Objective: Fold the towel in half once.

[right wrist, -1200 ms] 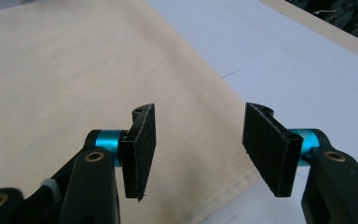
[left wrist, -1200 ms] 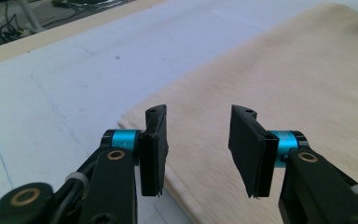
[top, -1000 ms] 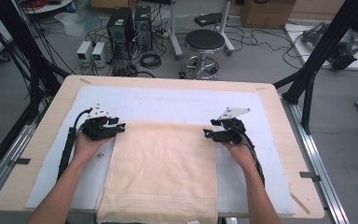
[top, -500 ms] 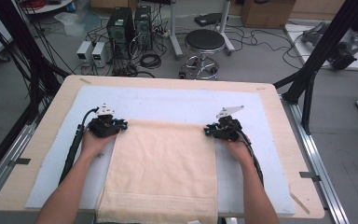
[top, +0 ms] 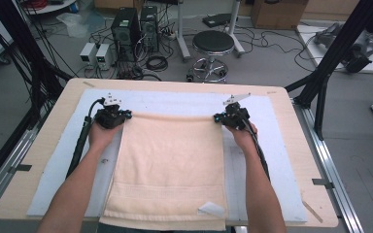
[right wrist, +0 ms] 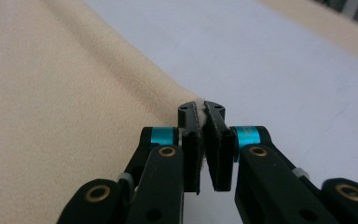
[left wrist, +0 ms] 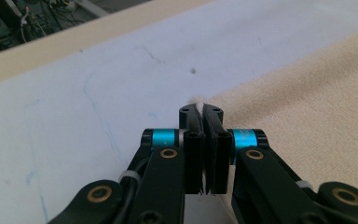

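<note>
Towel (top: 170,170): beige, flat on the pale mat (top: 281,160), long axis toward the person.
Left gripper (top: 119,115): clamped on far-left corner.
Right gripper (top: 223,118): clamped on far-right corner.
Fold direction: near hem lies toward the person.

Both forearms are bare, no sleeves showing. The left gripper (left wrist: 204,109) and right gripper (right wrist: 202,108) are built alike: black jaws on black linkage arms, a bright blue band on each side, brass-coloured rivets at the pivots (plus white cable ties low down). From above, each carries a grey three-cornered plate and trails a black cable.
</note>
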Available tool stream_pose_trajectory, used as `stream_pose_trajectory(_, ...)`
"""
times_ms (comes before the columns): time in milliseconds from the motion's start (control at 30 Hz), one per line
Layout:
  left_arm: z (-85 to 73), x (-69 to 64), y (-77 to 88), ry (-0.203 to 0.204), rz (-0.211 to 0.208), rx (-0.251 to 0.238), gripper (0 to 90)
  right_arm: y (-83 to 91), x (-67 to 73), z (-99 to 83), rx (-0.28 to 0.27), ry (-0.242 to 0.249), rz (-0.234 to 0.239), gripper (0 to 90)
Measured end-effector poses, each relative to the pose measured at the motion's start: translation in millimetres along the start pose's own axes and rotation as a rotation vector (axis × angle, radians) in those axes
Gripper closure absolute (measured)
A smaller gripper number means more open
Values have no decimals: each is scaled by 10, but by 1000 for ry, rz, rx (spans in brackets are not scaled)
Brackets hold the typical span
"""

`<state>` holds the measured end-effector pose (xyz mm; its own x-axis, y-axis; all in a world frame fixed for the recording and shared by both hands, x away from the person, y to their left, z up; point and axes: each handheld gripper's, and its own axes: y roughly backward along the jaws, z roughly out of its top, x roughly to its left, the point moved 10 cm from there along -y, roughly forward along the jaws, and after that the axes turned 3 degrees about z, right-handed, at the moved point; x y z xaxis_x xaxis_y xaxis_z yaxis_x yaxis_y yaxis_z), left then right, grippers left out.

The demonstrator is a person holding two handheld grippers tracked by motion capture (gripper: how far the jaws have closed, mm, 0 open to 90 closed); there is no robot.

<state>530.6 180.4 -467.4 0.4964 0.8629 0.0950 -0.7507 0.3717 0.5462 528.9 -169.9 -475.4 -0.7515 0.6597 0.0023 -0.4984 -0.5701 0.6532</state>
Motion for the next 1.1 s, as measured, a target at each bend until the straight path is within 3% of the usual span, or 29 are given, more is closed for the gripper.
stream_pose_trajectory(67, 103, 31, -5, 5, 19, -21, 865, 19, -54, 124, -14, 8, -21, 837)
stream_pose_trajectory(100, 124, 38, -11, 4, 29, -20, 847, 24, -81, 161, -24, 3, -34, 761)
stream_pose_trajectory(133, 121, 54, -10, -2, 49, -12, 771, 30, -108, 171, -29, -3, -54, 665)
stream_pose_trajectory(167, 102, 63, 0, -5, 46, -2, 702, 44, -129, 158, -33, -18, -63, 625)
stream_pose_trajectory(267, 9, 41, 29, 22, -25, 24, 646, 90, -113, 83, -30, -43, -12, 539)
stream_pose_trajectory(400, -107, -34, 111, 55, -75, 8, 603, 169, -33, 18, -51, -49, 22, 516)
stream_pose_trajectory(567, -232, -156, 251, 43, -102, 11, 573, 215, 164, -65, -50, -19, 47, 486)
stream_pose_trajectory(833, -270, -298, 474, 57, -164, -12, 530, 236, 434, -125, -72, 6, 90, 446)
stream_pose_trajectory(1100, -186, -525, 632, 11, -250, -59, 500, 264, 614, -152, -72, 25, 133, 400)
